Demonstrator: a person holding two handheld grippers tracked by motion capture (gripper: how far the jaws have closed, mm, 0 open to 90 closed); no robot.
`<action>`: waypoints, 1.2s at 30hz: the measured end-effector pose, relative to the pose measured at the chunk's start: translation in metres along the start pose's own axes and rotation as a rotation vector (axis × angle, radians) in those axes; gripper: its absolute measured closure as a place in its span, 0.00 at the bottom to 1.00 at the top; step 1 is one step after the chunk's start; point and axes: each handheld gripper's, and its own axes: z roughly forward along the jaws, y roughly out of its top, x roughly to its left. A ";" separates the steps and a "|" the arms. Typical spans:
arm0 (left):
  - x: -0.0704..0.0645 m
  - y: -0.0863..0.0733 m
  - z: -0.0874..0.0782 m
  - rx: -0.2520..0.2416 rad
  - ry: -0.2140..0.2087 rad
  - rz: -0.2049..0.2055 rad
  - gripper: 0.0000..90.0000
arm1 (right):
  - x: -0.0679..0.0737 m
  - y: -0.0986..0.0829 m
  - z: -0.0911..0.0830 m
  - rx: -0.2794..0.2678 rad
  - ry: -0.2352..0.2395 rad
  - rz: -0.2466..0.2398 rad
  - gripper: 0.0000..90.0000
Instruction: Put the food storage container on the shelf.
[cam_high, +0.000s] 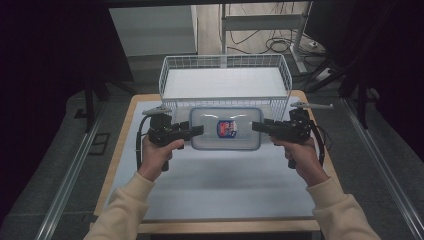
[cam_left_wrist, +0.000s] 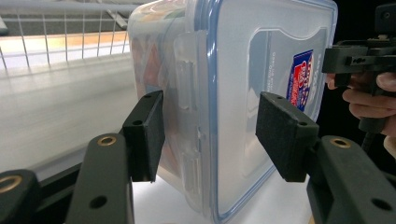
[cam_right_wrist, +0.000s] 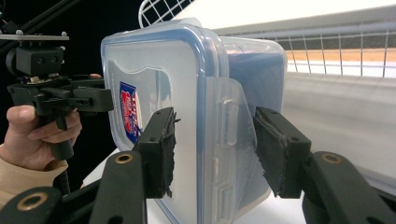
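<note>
The left gripper (cam_high: 196, 131) straddles the left clip of the lidded plastic box (cam_high: 226, 128), jaws wide, not yet pinching. The box lies on the worktop (cam_high: 210, 175) just before the wire basket (cam_high: 225, 75). The right gripper (cam_high: 257, 127) mirrors it, also spread, probably readying a two-sided lift.

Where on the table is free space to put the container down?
The white mat is bare between the clear blue-rimmed plastic container and the near table edge. The white wire basket also looks empty inside. It is crowded where container, basket wall and both grippers meet.
</note>
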 end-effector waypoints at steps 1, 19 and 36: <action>0.000 0.002 -0.001 -0.001 0.001 0.001 0.48 | 0.001 0.001 0.000 0.002 0.002 0.004 0.55; -0.003 0.033 -0.007 -0.026 0.011 0.018 0.48 | 0.005 0.035 -0.001 -0.024 0.007 -0.034 0.55; 0.005 0.074 -0.004 -0.040 0.025 0.029 0.48 | 0.001 0.079 0.005 -0.024 0.012 -0.053 0.55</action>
